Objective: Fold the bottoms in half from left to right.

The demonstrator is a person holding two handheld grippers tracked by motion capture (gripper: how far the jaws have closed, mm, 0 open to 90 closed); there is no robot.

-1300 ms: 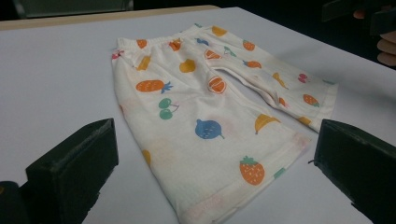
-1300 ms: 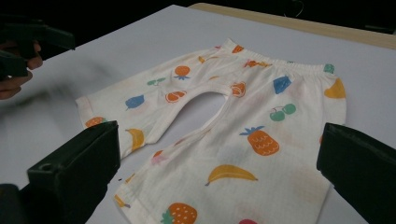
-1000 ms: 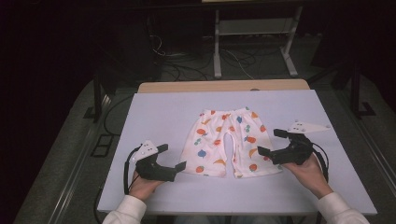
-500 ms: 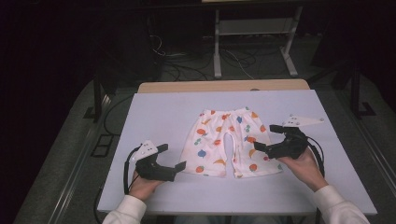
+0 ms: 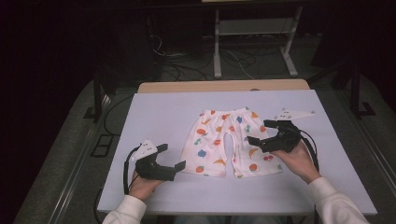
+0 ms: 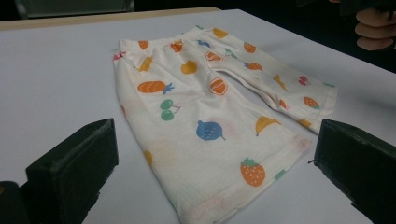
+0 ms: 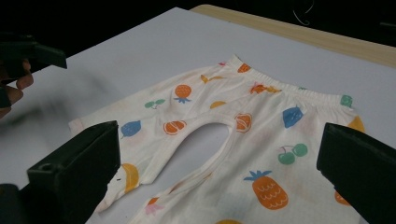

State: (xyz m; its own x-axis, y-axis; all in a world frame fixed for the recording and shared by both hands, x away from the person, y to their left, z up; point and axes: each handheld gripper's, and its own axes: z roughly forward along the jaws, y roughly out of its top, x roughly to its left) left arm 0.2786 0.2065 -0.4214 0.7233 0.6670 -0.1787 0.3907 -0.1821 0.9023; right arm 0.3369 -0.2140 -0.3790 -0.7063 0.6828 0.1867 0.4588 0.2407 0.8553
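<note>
A small pair of white shorts [image 5: 229, 142] printed with coloured fruit lies flat on the white table top [image 5: 159, 116], waistband away from me. My left gripper [image 5: 173, 156] stands open just off the hem of the shorts' left leg. Its own view has the shorts [image 6: 210, 107] spread ahead between its wide jaws. My right gripper [image 5: 258, 132] is open above the outer side of the right leg. From the right gripper view, the shorts [image 7: 261, 121] lie under and between its jaws, and the left hand's gripper [image 7: 28, 56] sits far off.
A wooden strip [image 5: 224, 86] runs along the table's far edge. Behind it on the dark floor are a white metal frame [image 5: 252, 42] and loose cables [image 5: 187, 65]. The right hand's fingers [image 6: 373, 28] show at the top right of the left gripper view.
My right gripper has moved left, from beside the shorts to above their right leg. The left gripper has stayed about where it was.
</note>
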